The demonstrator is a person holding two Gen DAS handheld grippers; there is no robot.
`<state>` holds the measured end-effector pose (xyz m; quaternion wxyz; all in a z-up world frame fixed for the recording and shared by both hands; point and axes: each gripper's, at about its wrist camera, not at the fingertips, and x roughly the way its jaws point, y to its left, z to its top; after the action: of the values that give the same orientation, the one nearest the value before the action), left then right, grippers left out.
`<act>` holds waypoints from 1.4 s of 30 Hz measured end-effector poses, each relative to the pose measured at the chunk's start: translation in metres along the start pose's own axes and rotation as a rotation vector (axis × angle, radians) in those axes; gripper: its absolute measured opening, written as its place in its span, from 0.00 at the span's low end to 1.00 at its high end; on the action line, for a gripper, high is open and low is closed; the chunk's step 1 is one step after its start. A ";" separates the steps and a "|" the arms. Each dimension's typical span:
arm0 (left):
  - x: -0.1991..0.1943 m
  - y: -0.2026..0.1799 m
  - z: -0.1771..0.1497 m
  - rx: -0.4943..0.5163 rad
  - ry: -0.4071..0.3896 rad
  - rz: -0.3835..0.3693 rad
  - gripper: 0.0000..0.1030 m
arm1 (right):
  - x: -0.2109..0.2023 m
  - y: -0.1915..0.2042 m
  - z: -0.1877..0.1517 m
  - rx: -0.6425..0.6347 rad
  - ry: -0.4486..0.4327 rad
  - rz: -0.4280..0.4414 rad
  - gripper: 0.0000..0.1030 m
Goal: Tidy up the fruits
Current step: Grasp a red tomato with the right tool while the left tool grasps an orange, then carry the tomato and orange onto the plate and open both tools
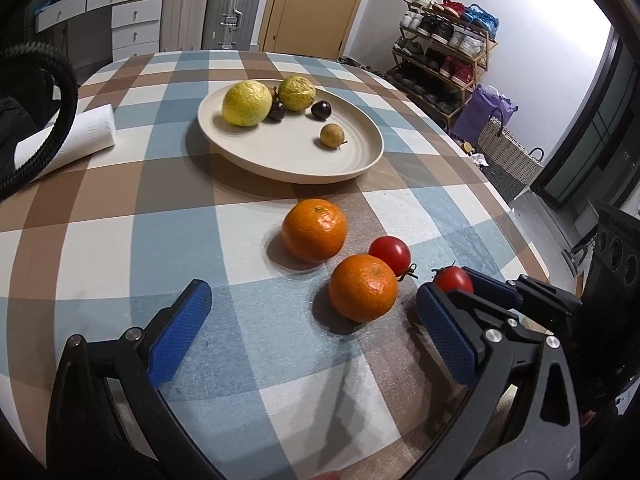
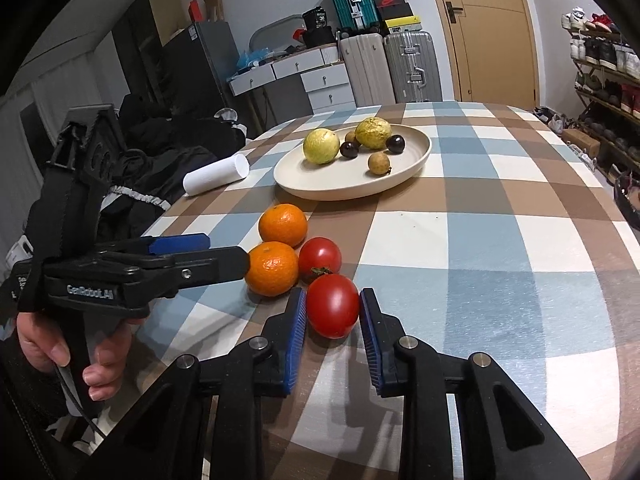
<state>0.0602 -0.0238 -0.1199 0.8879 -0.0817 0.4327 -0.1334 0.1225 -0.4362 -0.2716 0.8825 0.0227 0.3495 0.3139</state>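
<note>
A tomato (image 2: 333,306) sits on the checked tabletop (image 2: 500,248) between the right gripper (image 2: 333,334)'s jaws, which flank it without clearly clamping, evidently bound for the plate (image 2: 416,162) beyond, while the left gripper (image 1: 316,332) waits spread wide, empty, before an orange (image 1: 363,288).

Both views are evenly and fairly brightly lit by indoor light from above. The fruit throws soft, short shadows: in the left wrist view each orange (image 1: 314,230) darkens the cloth (image 1: 120,240) to its lower left. The white wall (image 1: 540,12) at upper right is blown out to glare there. The plate (image 2: 416,160) casts a soft dark band on its near side. Strong fisheye bending curves the table edges and the door (image 2: 484,28), and black vignette fills all 4 corners. Focus is sharp mid-table; the far shoe rack (image 1: 444,52) is soft and slightly grainy.
</note>
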 end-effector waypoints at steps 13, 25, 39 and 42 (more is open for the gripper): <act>0.018 -0.012 0.004 0.012 0.031 -0.078 0.72 | -0.004 -0.023 0.002 0.037 -0.021 -0.028 0.27; 0.024 -0.014 0.001 0.024 0.077 -0.156 0.36 | 0.000 -0.028 0.003 0.054 -0.016 -0.018 0.27; 0.002 0.001 0.025 0.005 0.029 -0.207 0.36 | 0.008 -0.040 0.026 0.104 -0.031 0.021 0.27; 0.000 0.003 0.036 0.007 0.012 -0.212 0.36 | 0.013 -0.043 0.036 0.119 -0.023 0.041 0.27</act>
<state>0.0894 -0.0200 -0.0989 0.8665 -0.1231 0.4265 -0.2284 0.1758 -0.4568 -0.2635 0.8770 0.0859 0.3568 0.3101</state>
